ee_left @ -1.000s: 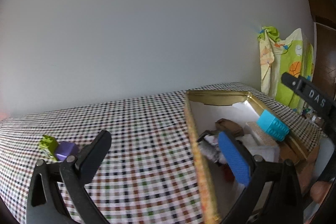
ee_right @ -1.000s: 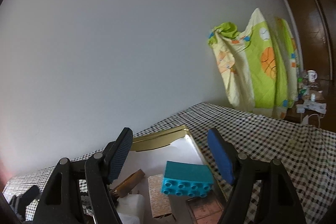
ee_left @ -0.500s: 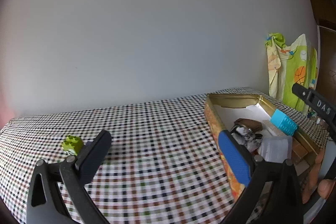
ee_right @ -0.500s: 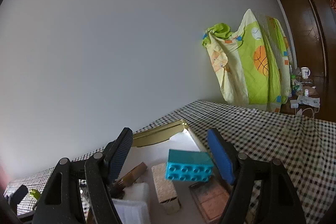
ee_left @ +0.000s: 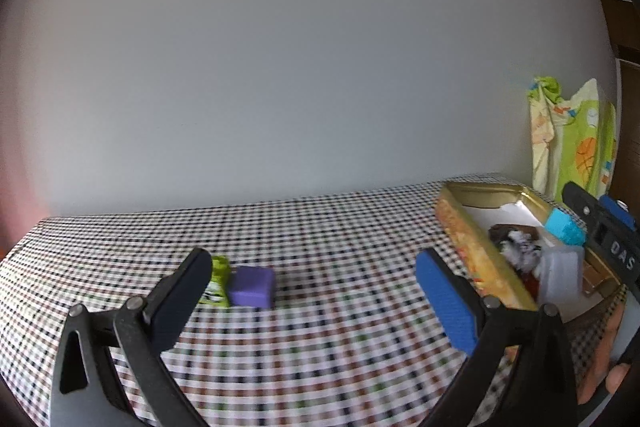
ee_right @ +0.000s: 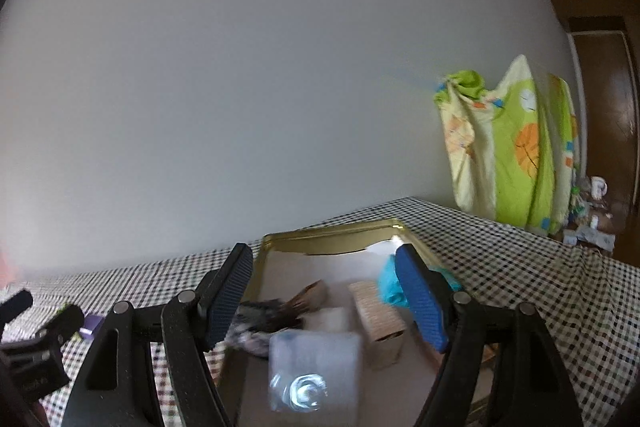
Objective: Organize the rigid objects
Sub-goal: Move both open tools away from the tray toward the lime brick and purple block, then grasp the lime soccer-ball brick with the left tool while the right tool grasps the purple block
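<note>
Both my claws stand agape with nothing between the pads. Left claw (ee_left: 312,291) hangs over the checked cloth (ee_left: 320,347), pointing a little down at two blocks that sit touching each other: a green block (ee_left: 218,281), partly hidden behind my dark pad, and a purple block (ee_left: 252,287) just right of it. Off to the right lies the gold tin (ee_left: 468,247), well apart from those two. Right claw (ee_right: 324,299) hovers at the tin's (ee_right: 320,241) near end, jaws wide, gripping nothing. Inside the tin I see a teal brick (ee_right: 388,285) partly behind my blue pad, a tan box (ee_right: 378,311), a clear plastic box (ee_right: 314,371) nearest me, and a dark blurred bundle (ee_right: 264,319) I cannot make out. Beyond the table hangs a green blanket (ee_right: 508,147).
</note>
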`<state>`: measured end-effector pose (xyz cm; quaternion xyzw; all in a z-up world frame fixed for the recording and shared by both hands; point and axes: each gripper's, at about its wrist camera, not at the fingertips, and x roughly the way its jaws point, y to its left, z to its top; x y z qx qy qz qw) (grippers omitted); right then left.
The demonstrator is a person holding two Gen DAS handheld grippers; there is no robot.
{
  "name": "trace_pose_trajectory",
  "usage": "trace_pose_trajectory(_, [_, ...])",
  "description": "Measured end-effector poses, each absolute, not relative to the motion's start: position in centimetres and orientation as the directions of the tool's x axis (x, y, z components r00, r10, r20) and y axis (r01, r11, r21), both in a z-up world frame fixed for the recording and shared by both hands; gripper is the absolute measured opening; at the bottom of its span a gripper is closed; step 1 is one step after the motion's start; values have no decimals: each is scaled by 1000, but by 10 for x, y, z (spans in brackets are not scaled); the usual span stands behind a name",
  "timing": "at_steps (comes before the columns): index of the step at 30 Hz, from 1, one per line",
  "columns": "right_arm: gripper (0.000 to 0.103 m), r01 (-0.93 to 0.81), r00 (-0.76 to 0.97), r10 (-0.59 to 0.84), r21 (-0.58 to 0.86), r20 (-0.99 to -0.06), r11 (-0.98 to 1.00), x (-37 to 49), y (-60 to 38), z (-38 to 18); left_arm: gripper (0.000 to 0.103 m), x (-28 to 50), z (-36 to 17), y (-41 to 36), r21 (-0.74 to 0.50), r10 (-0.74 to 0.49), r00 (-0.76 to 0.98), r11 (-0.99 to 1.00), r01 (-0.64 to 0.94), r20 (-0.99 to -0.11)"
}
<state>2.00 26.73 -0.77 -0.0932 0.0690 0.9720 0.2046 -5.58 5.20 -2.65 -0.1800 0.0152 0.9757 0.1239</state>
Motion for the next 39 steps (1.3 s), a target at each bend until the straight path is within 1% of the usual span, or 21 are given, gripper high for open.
trace_pose_trajectory(4, [76, -375, -914, 348, 101, -209, -922, 18, 251, -7, 103, -62, -26, 32, -24, 204, -914, -977, -210, -350])
trace_pose_trajectory(12, [76, -297, -933, 268, 94, -241, -950, 5, 219, -10, 103, -77, -30, -6, -46, 150, -914, -989, -143, -377])
trace_pose_trajectory(17, [76, -242, -939, 206, 100, -276, -965, -12, 198, -12, 103, -90, -33, -32, -78, 75, -912, -996, -47, -403])
trace_pose_trajectory(22, [76, -187, -936, 137, 126, -325, -974, -33, 178, -15, 103, -103, -37, -53, -37, -17, -903, -999, 36, -430])
trace_pose_trajectory(26, [76, -126, -920, 66, 131, -386, -983, -52, 157, -20, 103, -112, -40, -73, 6, -100, -881, -994, 109, -462])
trace_pose_trajectory(29, [76, -94, -899, 16, 157, -438, -983, -66, 144, -25, 103, -120, -45, -87, -42, -108, -856, -988, 150, -505])
trace_pose_trajectory(34, [76, -39, -823, -71, 181, -564, -983, -101, 121, -40, 103, -128, -53, -111, -108, -127, -816, -968, 225, -564])
trace_pose_trajectory(37, [76, -23, -766, -119, 213, -631, -977, -122, 112, -51, 103, -131, -57, -118, -133, -124, -798, -960, 247, -590])
trace_pose_trajectory(39, [76, -19, -739, -153, 247, -656, -969, -134, 108, -57, 103, -134, -60, -117, -136, -126, -789, -957, 256, -601])
